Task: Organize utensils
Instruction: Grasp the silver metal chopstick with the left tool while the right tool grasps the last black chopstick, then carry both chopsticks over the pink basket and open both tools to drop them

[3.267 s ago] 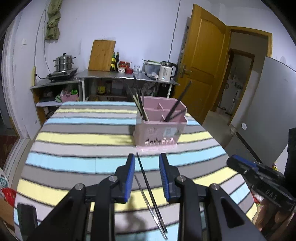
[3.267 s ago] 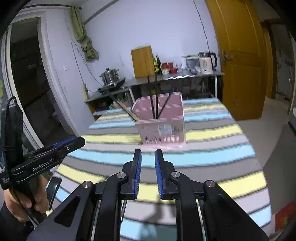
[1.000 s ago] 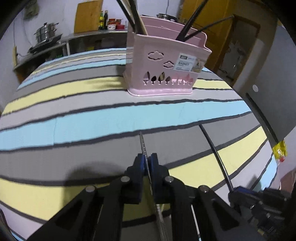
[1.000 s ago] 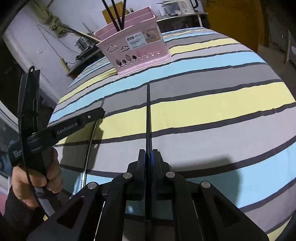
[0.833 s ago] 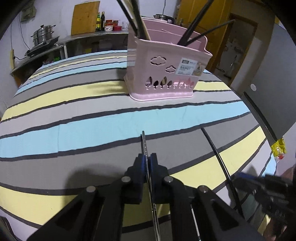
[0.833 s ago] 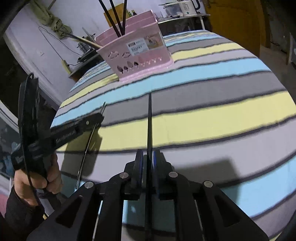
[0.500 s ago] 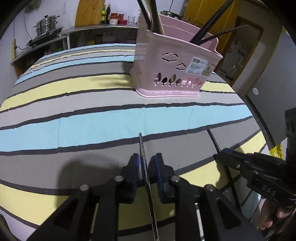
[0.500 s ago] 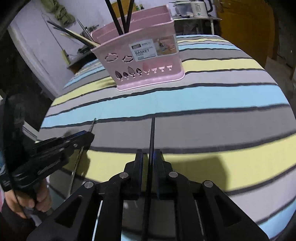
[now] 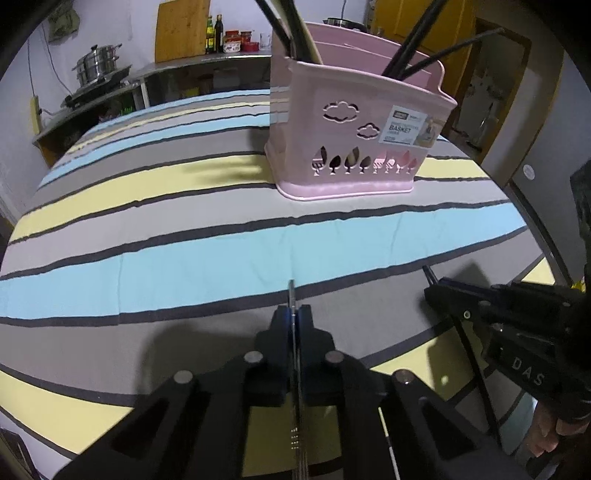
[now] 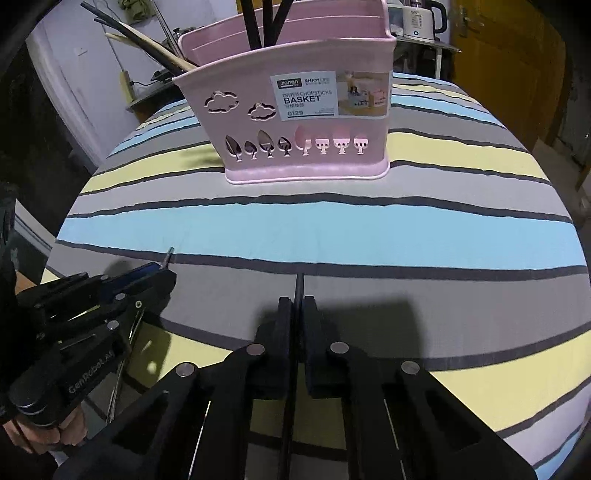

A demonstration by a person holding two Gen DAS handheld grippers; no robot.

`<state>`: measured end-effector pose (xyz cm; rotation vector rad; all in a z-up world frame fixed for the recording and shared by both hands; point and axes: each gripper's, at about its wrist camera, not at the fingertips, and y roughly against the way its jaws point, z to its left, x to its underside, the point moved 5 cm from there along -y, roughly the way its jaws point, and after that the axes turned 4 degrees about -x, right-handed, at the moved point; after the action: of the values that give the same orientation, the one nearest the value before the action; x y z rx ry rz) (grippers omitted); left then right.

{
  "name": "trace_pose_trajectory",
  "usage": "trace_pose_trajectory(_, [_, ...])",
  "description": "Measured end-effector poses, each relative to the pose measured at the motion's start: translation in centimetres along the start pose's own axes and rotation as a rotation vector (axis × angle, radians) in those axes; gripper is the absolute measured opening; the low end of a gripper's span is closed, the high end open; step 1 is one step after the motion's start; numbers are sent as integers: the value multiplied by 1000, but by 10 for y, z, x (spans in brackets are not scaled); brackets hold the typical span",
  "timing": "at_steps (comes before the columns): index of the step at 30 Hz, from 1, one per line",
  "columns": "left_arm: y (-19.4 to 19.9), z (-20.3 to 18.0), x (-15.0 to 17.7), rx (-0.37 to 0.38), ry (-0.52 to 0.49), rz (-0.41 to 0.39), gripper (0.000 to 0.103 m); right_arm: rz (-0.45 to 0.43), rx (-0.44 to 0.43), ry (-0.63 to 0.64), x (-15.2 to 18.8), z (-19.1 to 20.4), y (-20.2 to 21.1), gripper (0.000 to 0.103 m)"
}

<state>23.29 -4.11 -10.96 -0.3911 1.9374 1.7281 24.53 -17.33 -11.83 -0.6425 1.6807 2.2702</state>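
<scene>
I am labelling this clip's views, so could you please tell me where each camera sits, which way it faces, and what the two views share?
Left wrist: rides the left gripper, angled down across the striped table toward the pink basket; its fingers clamp a silver chopstick; the right gripper and a hand show at right.
Right wrist: rides the right gripper, facing the pink basket; its fingers clamp a black chopstick; the left gripper shows at left.
Shared: basket, table, both grippers.

A steel pot (image 9: 96,66), cutting board (image 9: 181,31) and white kettle (image 10: 423,18) stand behind.
</scene>
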Motion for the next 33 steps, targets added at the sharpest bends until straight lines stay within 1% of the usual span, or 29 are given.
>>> trace_pose_trajectory(3, [10, 1, -5, 17, 10, -16, 5, -14, -41, -27, -1, -2, 11, 4])
trace_pose_trajectory(7, [34, 1, -14, 30, 12, -60, 5, -70, -76, -38, -8, -2, 41, 4])
trace_pose_trajectory(13, [78, -1, -31, 48, 10, -135, 5, -175, -90, 2, -26, 11, 96, 4])
trace_pose_trajectory(19, [127, -4, -51, 58, -9, -233, 5, -312, -94, 51, -42, 27, 160, 4])
trace_pose_trajectory(23, [150, -7, -59, 60, -24, -282, 5, -377, -87, 69, -45, 35, 186, 4])
trace_pose_trajectory(25, [156, -8, -60, 62, -27, -294, 5, -400, -85, 75, -45, 37, 195, 4])
trace_pose_trajectory(27, [157, -10, -59, 64, -32, -293, 5, -404, -85, 78, -41, 38, 198, 4])
trace_pose_trajectory(33, [143, -13, -46, 61, -35, -245, 5, -390, -79, 92, -29, 37, 196, 4])
